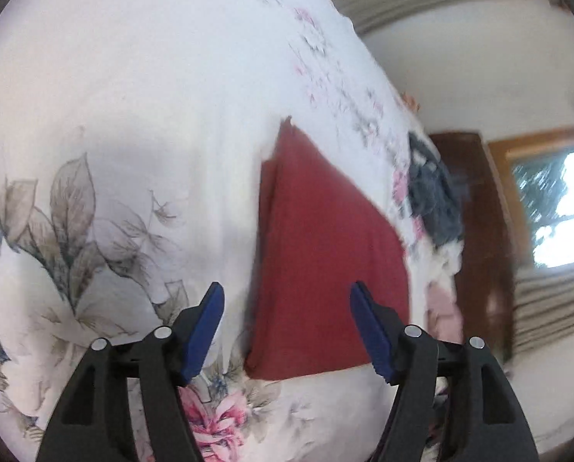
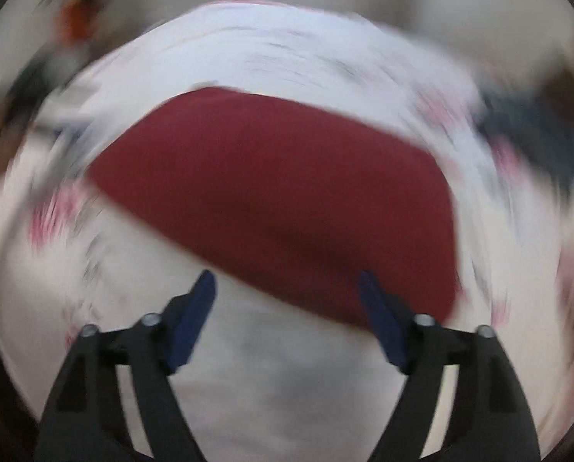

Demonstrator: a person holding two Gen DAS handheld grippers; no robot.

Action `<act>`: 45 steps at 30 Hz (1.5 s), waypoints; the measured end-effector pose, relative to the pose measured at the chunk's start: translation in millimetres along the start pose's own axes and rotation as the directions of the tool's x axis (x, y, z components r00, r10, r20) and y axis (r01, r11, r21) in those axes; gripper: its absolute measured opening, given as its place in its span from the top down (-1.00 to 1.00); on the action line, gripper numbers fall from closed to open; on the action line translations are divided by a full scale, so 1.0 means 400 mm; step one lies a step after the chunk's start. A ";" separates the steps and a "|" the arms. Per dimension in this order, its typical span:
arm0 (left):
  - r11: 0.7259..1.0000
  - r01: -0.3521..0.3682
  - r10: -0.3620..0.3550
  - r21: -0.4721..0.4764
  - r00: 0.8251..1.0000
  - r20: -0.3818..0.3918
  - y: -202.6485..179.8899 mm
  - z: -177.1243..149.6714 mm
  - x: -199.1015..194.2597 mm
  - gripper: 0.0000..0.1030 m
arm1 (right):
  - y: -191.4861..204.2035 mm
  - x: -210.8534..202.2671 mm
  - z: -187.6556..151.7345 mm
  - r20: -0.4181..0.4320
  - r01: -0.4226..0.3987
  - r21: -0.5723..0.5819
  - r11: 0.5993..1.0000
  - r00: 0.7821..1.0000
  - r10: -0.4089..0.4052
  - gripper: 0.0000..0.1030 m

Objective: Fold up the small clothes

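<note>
Both tools, left [image 1: 287, 300] and right [image 2: 287, 288], gape wide and empty over the red garment [image 1: 325, 254].

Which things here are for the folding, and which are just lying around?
For the folding:
red cloth, lying flat
left gripper, open
right gripper, open

Just lying around:
flowered bedsheet
dark blue clothes at the bed's edge
window

Dark red garment [image 1: 325, 254] folded flat into rough rectangle, smooth, no visible creases, lies on floral bedsheet [image 1: 140, 115] near bed's edge. Dark blue-grey clothes heap [image 1: 435, 192], crumpled, unfolded, sits right at that edge, just beyond red piece. Right wrist view blurred.
</note>
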State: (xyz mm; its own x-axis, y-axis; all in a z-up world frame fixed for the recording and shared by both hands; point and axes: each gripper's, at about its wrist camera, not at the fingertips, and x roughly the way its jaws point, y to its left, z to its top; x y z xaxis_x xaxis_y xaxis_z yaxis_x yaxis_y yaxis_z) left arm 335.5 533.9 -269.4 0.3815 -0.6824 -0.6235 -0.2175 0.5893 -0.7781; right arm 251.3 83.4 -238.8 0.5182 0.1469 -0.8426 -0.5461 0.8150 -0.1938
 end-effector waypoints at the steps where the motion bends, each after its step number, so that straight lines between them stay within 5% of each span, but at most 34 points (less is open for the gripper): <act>1: 1.000 0.014 -0.014 -0.009 1.000 -0.003 0.012 0.000 -0.003 -0.33 | 0.084 -0.011 0.016 0.039 0.032 -0.101 0.994 0.999 -0.028 -0.71; 4: 1.000 0.008 -0.008 -0.012 1.000 -0.016 0.027 -0.010 0.010 -0.34 | 0.298 0.009 0.036 0.142 0.131 -0.358 0.924 0.986 -0.084 -0.69; 9: 0.999 0.044 -0.044 0.000 0.999 -0.023 0.039 -0.034 0.012 -0.35 | 0.525 0.108 0.107 0.244 0.271 -0.572 0.774 0.957 -0.155 -0.61; 13: 0.999 0.051 -0.051 0.014 0.999 -0.009 0.048 -0.035 0.003 -0.40 | 0.566 0.188 0.128 0.252 0.334 -0.629 0.702 0.942 -0.223 -0.57; 19: 0.996 0.091 -0.091 0.004 0.996 0.004 0.077 -0.030 -0.006 -0.41 | 0.574 0.273 0.137 0.226 0.357 -0.651 0.670 0.933 -0.279 -0.44; 23: 0.995 0.103 -0.103 0.004 0.995 -0.003 0.083 -0.009 0.007 -0.41 | 0.590 0.327 0.185 0.216 0.378 -0.640 0.669 0.924 -0.316 -0.08; 28: 0.991 0.133 -0.133 -0.032 0.991 0.004 0.081 0.039 0.021 -0.43 | 0.581 0.372 0.233 0.215 0.402 -0.613 0.680 0.913 -0.345 0.03; 32: 0.987 0.148 -0.149 -0.063 0.989 -0.005 0.084 0.078 0.044 -0.45 | 0.575 0.375 0.241 0.160 0.344 -0.586 0.733 0.937 -0.311 0.57; 39: 0.971 0.170 -0.185 -0.168 0.980 -0.076 0.104 0.133 0.126 -0.48 | 0.495 0.328 0.322 0.144 0.269 -0.421 0.866 0.963 -0.229 0.71; 43: 0.918 0.269 -0.306 -0.292 0.948 -0.090 0.118 0.178 0.194 -0.52 | 0.454 0.313 0.367 0.147 0.251 -0.354 0.901 0.966 -0.211 0.71; 45: 0.914 0.272 -0.316 -0.302 0.942 -0.110 0.109 0.199 0.228 -0.53 | 0.436 0.311 0.384 0.151 0.249 -0.329 0.911 0.966 -0.209 0.71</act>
State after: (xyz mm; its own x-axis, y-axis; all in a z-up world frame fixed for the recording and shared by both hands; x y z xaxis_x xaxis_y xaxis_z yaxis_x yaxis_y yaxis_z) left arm 432.4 531.7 -354.2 0.3297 -0.8770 -0.3496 -0.3663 0.2225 -0.9035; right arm 321.7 329.8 -300.0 0.7141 0.0558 -0.6978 -0.5854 0.5942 -0.5516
